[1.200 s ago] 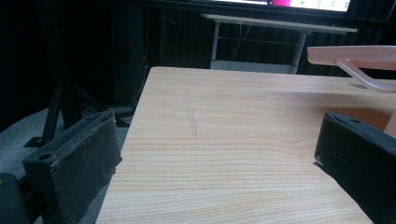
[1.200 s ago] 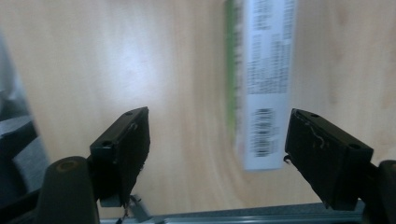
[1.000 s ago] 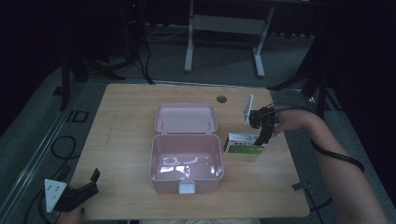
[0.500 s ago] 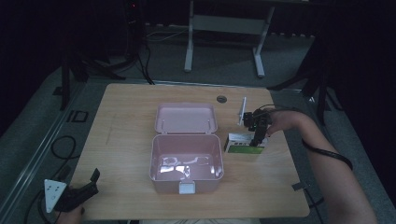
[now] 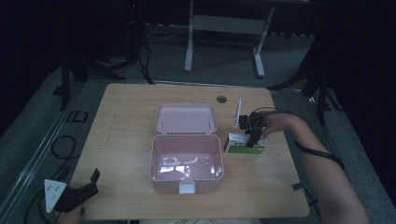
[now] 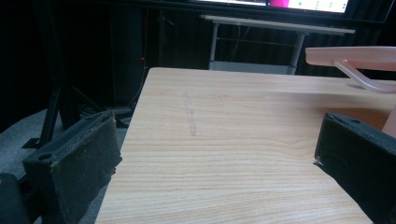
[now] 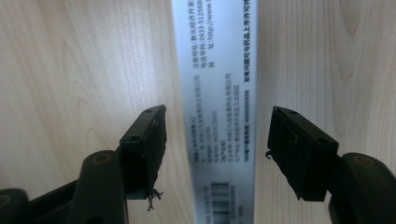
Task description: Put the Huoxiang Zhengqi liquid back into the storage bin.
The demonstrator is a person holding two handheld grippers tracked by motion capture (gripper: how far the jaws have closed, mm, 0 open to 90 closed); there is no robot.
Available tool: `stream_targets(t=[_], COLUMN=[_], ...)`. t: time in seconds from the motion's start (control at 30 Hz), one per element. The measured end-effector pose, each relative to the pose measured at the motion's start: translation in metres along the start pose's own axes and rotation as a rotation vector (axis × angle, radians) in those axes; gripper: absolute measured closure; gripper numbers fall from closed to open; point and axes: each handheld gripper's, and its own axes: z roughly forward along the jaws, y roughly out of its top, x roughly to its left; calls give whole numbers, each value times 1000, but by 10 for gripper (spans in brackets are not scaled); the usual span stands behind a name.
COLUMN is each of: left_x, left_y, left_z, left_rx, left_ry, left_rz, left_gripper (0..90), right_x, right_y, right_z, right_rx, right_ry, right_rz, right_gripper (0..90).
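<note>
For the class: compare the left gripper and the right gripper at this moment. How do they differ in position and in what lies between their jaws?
The left gripper sits at the table's near left corner, away from the pink box; the right gripper is over the small carton beside the box. The left's jaws frame bare wood; the right's straddle the carton without touching. Both are open.

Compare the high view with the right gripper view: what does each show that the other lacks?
High view alone: the open pink case, the left gripper at the table's near corner, and the person's right arm. Right gripper view alone: small print and a barcode on the box, between open jaws. Shared: the box, the right gripper and the table.
</note>
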Motion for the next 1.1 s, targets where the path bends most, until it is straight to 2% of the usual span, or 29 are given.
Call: stream_targets(t=[0.07,0.37,0.6,0.7,0.83,1.0,1.1], left_x=[0,0,0,0,0,0,0], left_y=[0,0,0,0,0,0,0], left_z=[0,0,0,0,0,0,0], left_rx=[1,1,2,0,0,1,-3], left_ry=[0,-2,-1,-1,-2,-2,-2], left_rz=[0,2,2,1,1,1,0], left_gripper=[2,2,2,2,2,2,2], right_x=[-1,-3,-1,0,3,9,14], right_y=[1,4,4,5,5,4,3], right_z=[3,15,17,16,15,12,9], right_rx=[4,22,20,22,31,44,36], right_ry=[2,8,6,-7,-6,9,27], right_rz=[3,10,15,23,6,-9,3], right_gripper=[407,470,609,615,618,618,618])
